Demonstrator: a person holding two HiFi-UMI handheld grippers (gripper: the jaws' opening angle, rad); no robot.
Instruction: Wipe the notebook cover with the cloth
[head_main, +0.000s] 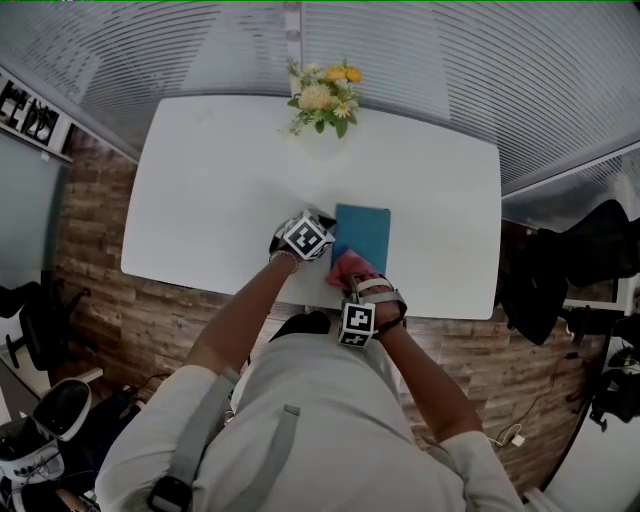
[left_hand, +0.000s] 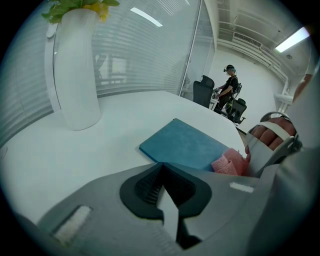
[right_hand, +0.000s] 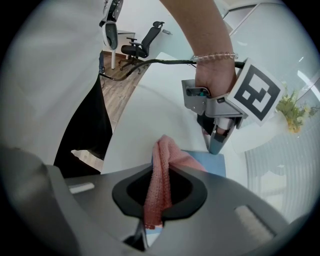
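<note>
A blue notebook (head_main: 364, 232) lies flat on the white table (head_main: 220, 190), near its front edge. My left gripper (head_main: 327, 242) is shut with nothing between its jaws. In the right gripper view its tip (right_hand: 218, 146) points down at the notebook's (right_hand: 212, 164) far corner, touching or just above it. My right gripper (right_hand: 152, 220) is shut on a pink cloth (right_hand: 161, 175), which hangs from the jaws and rests at the notebook's near end (head_main: 350, 266). The left gripper view shows the notebook (left_hand: 185, 145) with the cloth (left_hand: 227, 164) at its right corner.
A white vase (left_hand: 75, 70) with yellow flowers (head_main: 325, 98) stands at the table's far side. Office chairs (right_hand: 142, 45) stand on the wooden floor beyond the table. A person (left_hand: 230, 82) is far off in the room. The table's front edge runs just below the cloth.
</note>
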